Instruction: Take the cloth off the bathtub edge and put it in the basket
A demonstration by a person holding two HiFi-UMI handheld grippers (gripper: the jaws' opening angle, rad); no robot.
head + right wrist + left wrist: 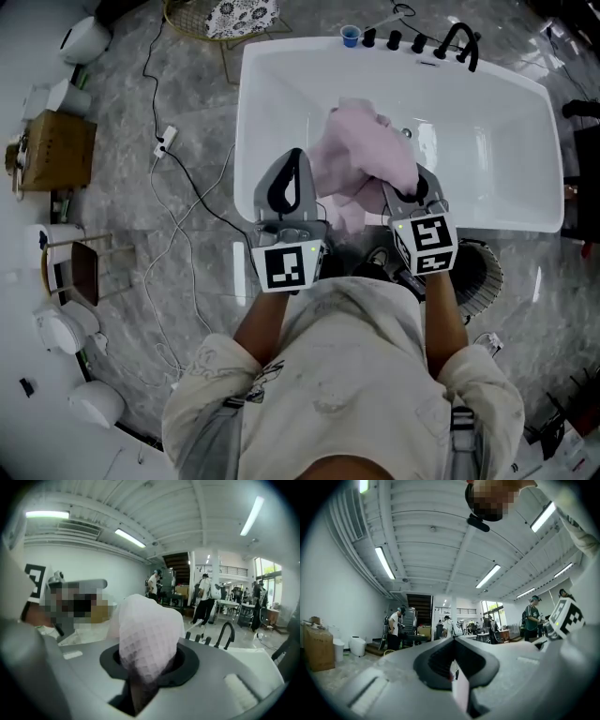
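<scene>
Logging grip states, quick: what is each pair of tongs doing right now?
Left tongs: closed on a thin edge of the pink cloth.
Right tongs: closed on a bunch of the pink cloth.

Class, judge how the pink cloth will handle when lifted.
Probably floppy: the cloth sags in folds from the right hand-held gripper. Likely light, since a small pinch carries it. Its waffle texture should resist slipping.

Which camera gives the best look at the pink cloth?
The head view: the whole bunched pink cloth shows, held over the bathtub by the left gripper and right gripper. The right gripper view shows only waffle weave close up in its jaws; the left gripper view, a thin pink sliver.
</scene>
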